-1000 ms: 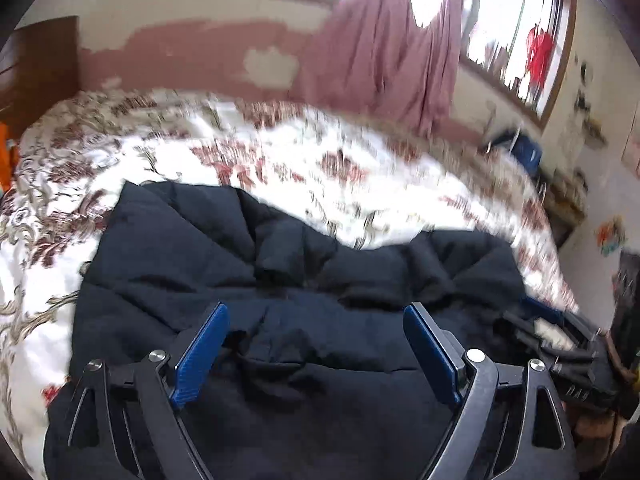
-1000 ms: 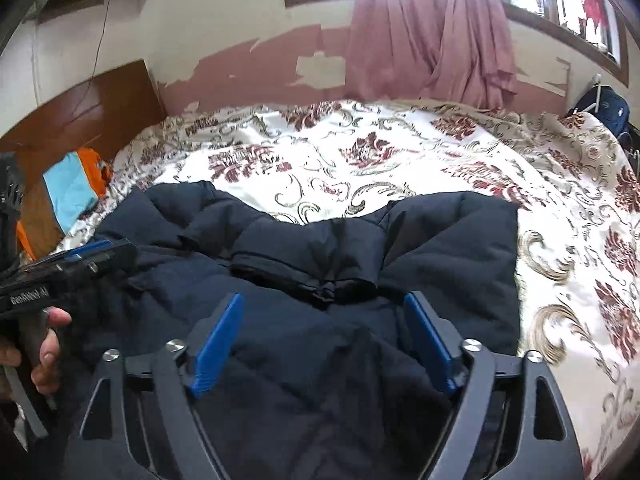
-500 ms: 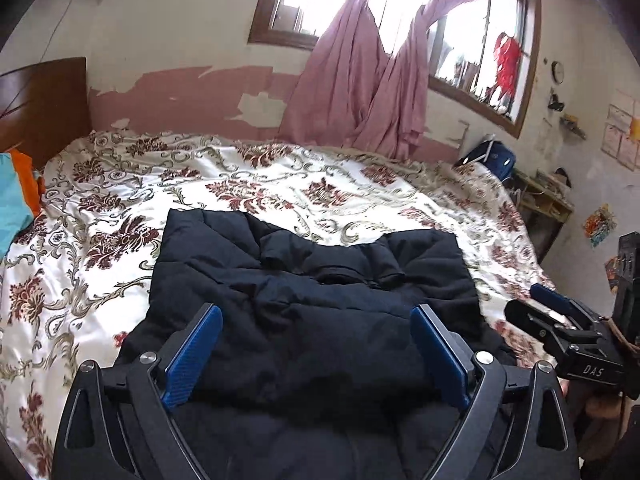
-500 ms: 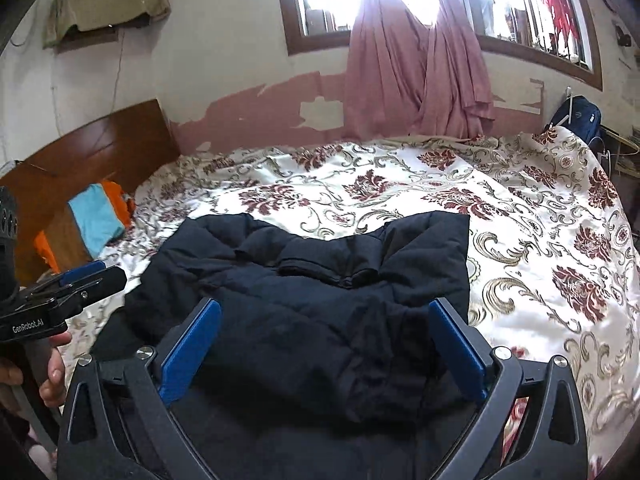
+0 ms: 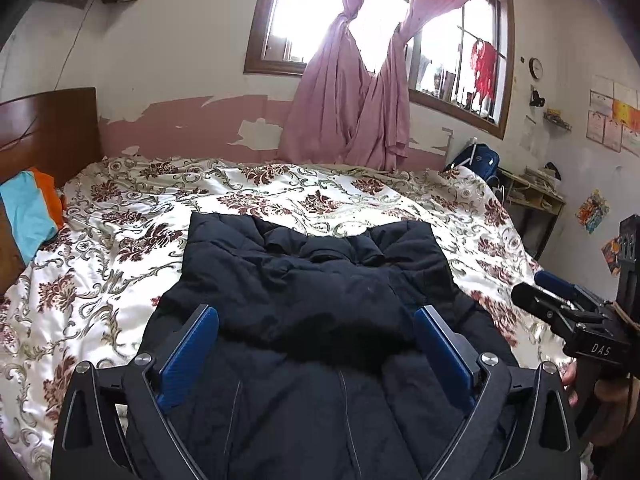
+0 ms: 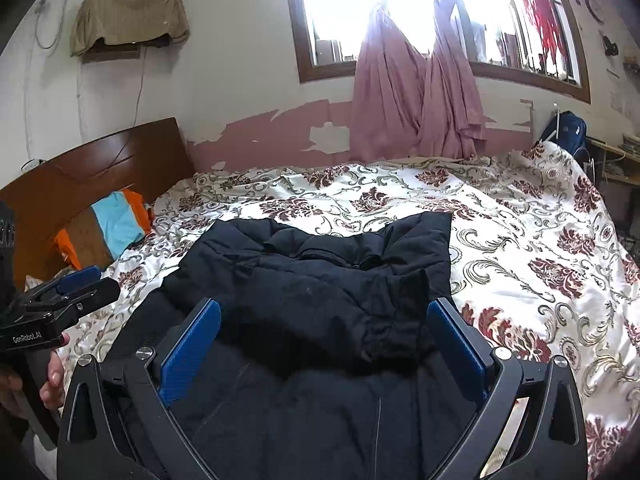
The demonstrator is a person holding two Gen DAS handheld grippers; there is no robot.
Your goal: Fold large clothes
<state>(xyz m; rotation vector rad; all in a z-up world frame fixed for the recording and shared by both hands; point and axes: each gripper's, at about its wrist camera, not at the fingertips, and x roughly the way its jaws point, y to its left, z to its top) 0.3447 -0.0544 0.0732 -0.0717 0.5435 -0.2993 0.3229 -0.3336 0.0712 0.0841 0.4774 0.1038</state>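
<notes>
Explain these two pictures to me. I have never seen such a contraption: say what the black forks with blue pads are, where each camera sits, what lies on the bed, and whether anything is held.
No robot here: a person carries a hand-held claw in each hand, with a wide-angle camera riding on each and looking out along its two fingers. The black forks with blue pads are those fingers. One picture is from the left claw; the right claw shows at its right edge. The other picture is from the right claw, with the left one at its left edge. On the flowered bedspread lies a dark padded jacket, partly folded. The left claw's jaws are opening, the right's stand wide open, and nothing is held: the jacket just lies below both.
</notes>
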